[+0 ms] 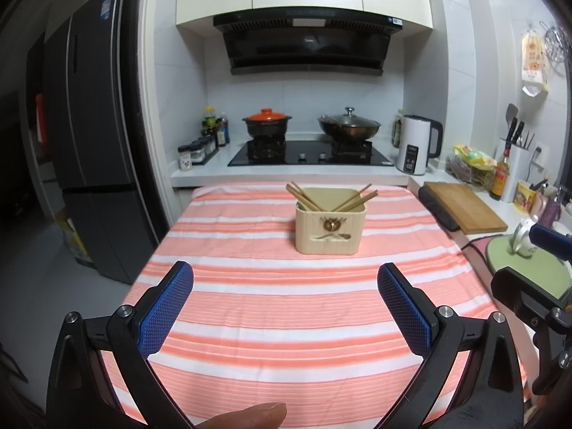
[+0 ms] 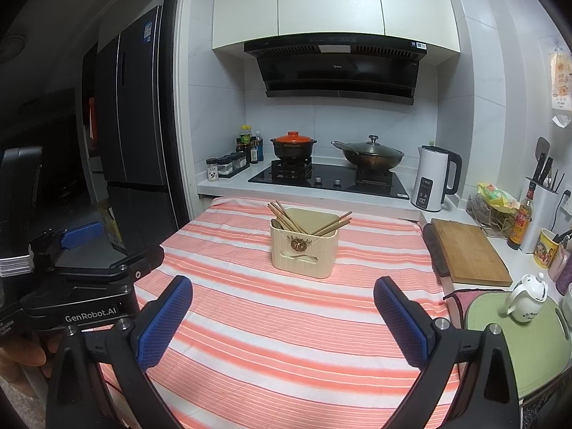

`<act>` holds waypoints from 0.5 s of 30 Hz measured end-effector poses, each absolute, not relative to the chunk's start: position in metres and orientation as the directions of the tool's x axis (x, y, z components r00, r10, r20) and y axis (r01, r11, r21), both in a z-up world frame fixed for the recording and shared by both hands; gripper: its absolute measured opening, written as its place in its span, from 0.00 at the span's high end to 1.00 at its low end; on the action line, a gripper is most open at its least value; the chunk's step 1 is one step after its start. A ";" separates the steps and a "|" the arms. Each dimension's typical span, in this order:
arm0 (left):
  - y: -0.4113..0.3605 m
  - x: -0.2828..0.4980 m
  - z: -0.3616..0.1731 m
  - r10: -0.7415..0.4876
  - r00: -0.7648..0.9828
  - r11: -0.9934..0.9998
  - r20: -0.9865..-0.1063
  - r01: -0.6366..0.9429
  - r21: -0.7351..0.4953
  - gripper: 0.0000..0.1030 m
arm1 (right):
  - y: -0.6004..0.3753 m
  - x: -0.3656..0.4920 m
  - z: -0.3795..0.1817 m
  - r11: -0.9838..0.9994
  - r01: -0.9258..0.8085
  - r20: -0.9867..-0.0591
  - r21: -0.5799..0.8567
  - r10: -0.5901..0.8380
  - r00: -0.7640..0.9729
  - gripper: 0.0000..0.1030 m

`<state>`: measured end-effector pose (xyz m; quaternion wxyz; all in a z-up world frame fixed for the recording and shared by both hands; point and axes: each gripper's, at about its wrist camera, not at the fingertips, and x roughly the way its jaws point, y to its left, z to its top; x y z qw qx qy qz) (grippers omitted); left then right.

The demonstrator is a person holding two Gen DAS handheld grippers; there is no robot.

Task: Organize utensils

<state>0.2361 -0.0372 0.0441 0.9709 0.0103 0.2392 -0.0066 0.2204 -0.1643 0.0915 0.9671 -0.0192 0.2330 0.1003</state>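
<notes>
Two grippers hang above a table under a pink-and-white striped cloth point(image 1: 279, 304), both with jaws spread wide and nothing between the blue pads. The left gripper point(image 1: 285, 280) points straight at a cream holder point(image 1: 329, 230) that stands upright on the far middle of the cloth; the right gripper point(image 2: 283, 295) faces the same holder point(image 2: 304, 250) from slightly further right. Several wooden chopsticks point(image 1: 332, 198) lean inside the holder, some tilted to the left rim and some to the right, crossing low down; their tips stick out above the rim. In the right view a spoon bowl point(image 2: 276, 223) seems to show at the holder's left inner wall, though it is small. Neither gripper touches the holder; both are well back from it, near the table's close edge. A fingertip point(image 1: 250, 416) shows at the bottom of the left view. Each camera catches part of the other gripper at its side. Right of the table lie a wooden board point(image 1: 464, 207) and a green mat point(image 2: 529, 343) with a white teapot point(image 2: 529, 296) on it. Behind, on the counter, a hob point(image 1: 311, 153) carries a pot with an orange lid point(image 1: 267, 121) and a lidded wok point(image 1: 348, 125), with a white kettle point(image 1: 416, 144) beside them.
</notes>
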 end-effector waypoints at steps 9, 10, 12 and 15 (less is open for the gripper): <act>-0.039 0.236 0.044 -0.010 0.885 1.000 -0.465 0.019 0.015 0.00 | -0.164 0.221 0.092 0.979 -0.202 -0.454 0.006 0.183 0.872 0.00; -0.039 0.236 0.044 -0.011 0.885 1.000 -0.465 0.020 0.015 0.00 | -0.165 0.221 0.092 0.979 -0.202 -0.454 0.006 0.182 0.872 0.00; -0.039 0.236 0.044 -0.013 0.885 1.000 -0.466 0.022 0.015 0.00 | -0.164 0.220 0.092 0.979 -0.202 -0.454 0.007 0.183 0.872 0.00; -0.039 0.236 0.044 -0.012 0.885 1.000 -0.465 0.022 0.016 0.00 | -0.164 0.220 0.093 0.979 -0.202 -0.454 0.006 0.182 0.872 0.00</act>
